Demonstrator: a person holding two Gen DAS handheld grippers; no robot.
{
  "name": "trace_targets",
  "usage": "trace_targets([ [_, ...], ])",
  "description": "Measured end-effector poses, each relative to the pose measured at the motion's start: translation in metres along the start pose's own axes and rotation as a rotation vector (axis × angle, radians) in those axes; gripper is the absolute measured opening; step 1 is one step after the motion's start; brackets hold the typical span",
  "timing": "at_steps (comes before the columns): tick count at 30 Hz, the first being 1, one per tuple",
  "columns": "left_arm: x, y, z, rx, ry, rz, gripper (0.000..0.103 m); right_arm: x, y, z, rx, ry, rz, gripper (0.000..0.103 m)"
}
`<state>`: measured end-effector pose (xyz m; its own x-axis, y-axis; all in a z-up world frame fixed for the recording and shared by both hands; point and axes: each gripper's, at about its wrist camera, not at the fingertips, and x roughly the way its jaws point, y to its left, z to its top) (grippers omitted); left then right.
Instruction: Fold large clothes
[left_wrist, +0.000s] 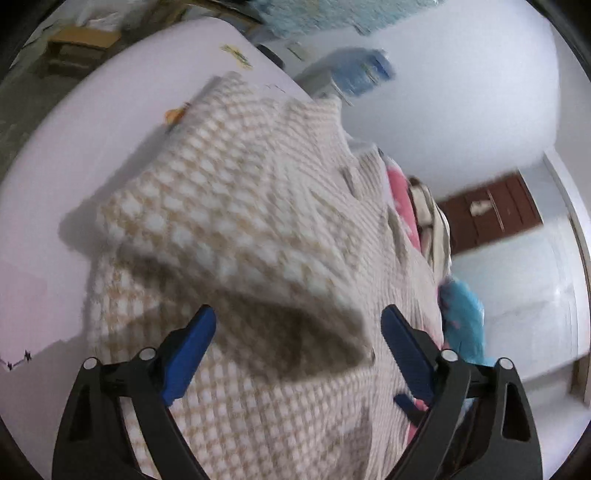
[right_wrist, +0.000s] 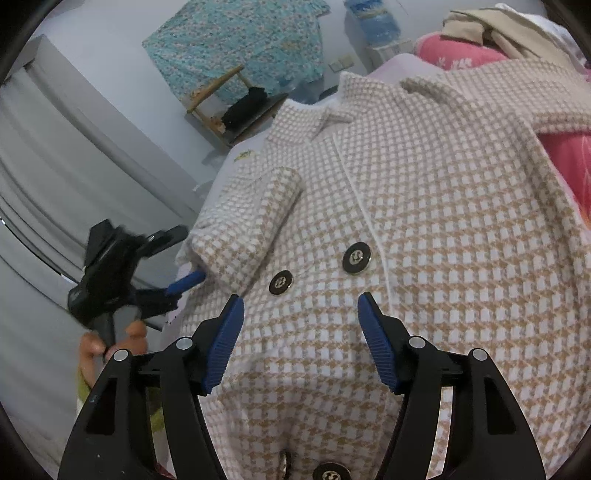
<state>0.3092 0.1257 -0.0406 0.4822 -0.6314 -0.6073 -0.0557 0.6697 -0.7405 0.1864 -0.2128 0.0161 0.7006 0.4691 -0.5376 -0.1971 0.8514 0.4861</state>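
A beige-and-white houndstooth coat (right_wrist: 424, 221) lies front up on a pale lilac table (left_wrist: 110, 122), with round dark buttons (right_wrist: 356, 258) down its front. Its left sleeve (right_wrist: 258, 214) is folded in over the chest. My right gripper (right_wrist: 301, 310) hovers open over the coat's lower front, with nothing between its pads. My left gripper (left_wrist: 299, 325) is open over the coat (left_wrist: 240, 206) by a raised fold of the sleeve, its pads clear of the cloth. In the right wrist view a blue fingertip (right_wrist: 186, 281) of the left gripper sits at the coat's left edge, held by a hand (right_wrist: 110, 343).
A pile of pink and striped clothes (right_wrist: 461, 55) lies beyond the coat's far right shoulder. Blue cloth (left_wrist: 463, 314) hangs at the table's edge. A wooden stool (right_wrist: 236, 110) stands past the table, below a turquoise patterned cloth (right_wrist: 236, 40). A brown door (left_wrist: 491, 214) is behind.
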Motion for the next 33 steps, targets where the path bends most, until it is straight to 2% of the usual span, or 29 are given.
trace_targets([
  [2,0.001,-0.005,0.006,0.002,-0.043,-0.009,0.087,-0.005,0.000,-0.002,-0.005,-0.009,-0.010,0.062],
  [5,0.005,-0.027,0.009,0.065,-0.095,0.030,0.087,-0.011,-0.006,-0.004,0.003,-0.018,-0.019,0.062],
  [8,0.003,-0.073,-0.001,0.269,-0.131,0.043,0.087,-0.015,-0.014,-0.005,0.021,-0.023,-0.029,0.062],
  [10,0.007,-0.112,-0.022,0.467,-0.118,0.037,0.087,-0.019,-0.021,-0.006,0.040,-0.028,-0.038,0.062],
  [12,0.013,-0.139,-0.044,0.621,-0.102,0.046,0.087,-0.023,-0.028,-0.006,0.052,-0.035,-0.050,0.062],
  [14,0.018,-0.157,-0.071,0.752,-0.053,0.022,0.087,-0.027,-0.034,-0.007,0.068,-0.043,-0.062,0.062],
  [16,0.027,-0.164,-0.094,0.832,0.006,0.006,0.087,-0.031,-0.041,-0.007,0.086,-0.053,-0.072,0.062],
  [18,0.034,-0.163,-0.111,0.877,0.043,0.030,0.087,-0.035,-0.046,-0.008,0.098,-0.059,-0.082,0.063],
  [20,0.037,-0.154,-0.122,0.881,0.070,0.049,0.087,-0.037,-0.051,-0.009,0.113,-0.063,-0.088,0.063],
  [23,0.026,-0.135,-0.124,0.812,0.080,0.049,0.087,-0.038,-0.051,-0.009,0.110,-0.063,-0.096,0.065],
  [25,0.014,-0.124,-0.120,0.760,0.053,0.063,0.087,-0.035,-0.046,-0.006,0.087,-0.054,-0.105,0.066],
  [28,-0.007,-0.104,-0.106,0.665,-0.028,0.121,0.087,-0.028,-0.029,0.004,0.022,-0.045,-0.102,0.066],
  [30,-0.022,-0.084,-0.098,0.608,-0.093,0.221,0.087,-0.023,-0.007,0.017,-0.060,-0.045,-0.074,0.066],
  [33,-0.023,-0.059,-0.084,0.566,-0.142,0.475,0.087,-0.009,0.042,0.044,-0.223,-0.030,0.011,0.066],
])
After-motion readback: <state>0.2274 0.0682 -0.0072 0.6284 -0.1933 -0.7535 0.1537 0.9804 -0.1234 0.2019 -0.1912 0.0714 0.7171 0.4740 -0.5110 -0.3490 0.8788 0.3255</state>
